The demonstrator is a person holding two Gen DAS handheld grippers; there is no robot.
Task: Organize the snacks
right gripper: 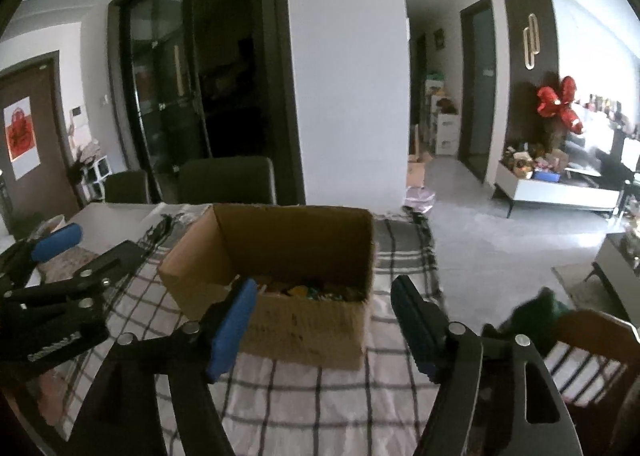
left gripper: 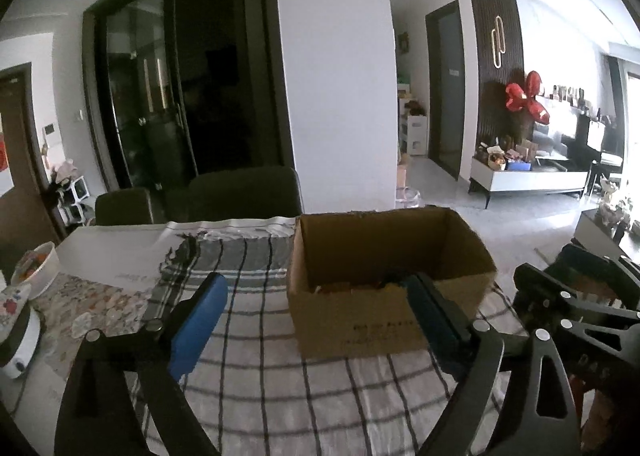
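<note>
An open cardboard box (left gripper: pixel 360 320) stands on the checked tablecloth (left gripper: pixel 256 336); it also shows in the right wrist view (right gripper: pixel 304 328). Colourful snack packets (right gripper: pixel 312 290) lie inside it, only partly visible. My left gripper (left gripper: pixel 316 320) is open and empty, held just in front of the box's left part. My right gripper (right gripper: pixel 324 324) is open and empty, held in front of the box. Each gripper shows at the edge of the other's view: the right one (left gripper: pixel 568 308), the left one (right gripper: pixel 52 256).
A bowl (left gripper: pixel 36 272) and floral dishes sit at the table's left end. Two dark chairs (left gripper: pixel 244 192) stand behind the table. A wooden chair (right gripper: pixel 592 360) is at the right. The table's right edge drops to a grey floor (right gripper: pixel 500 224).
</note>
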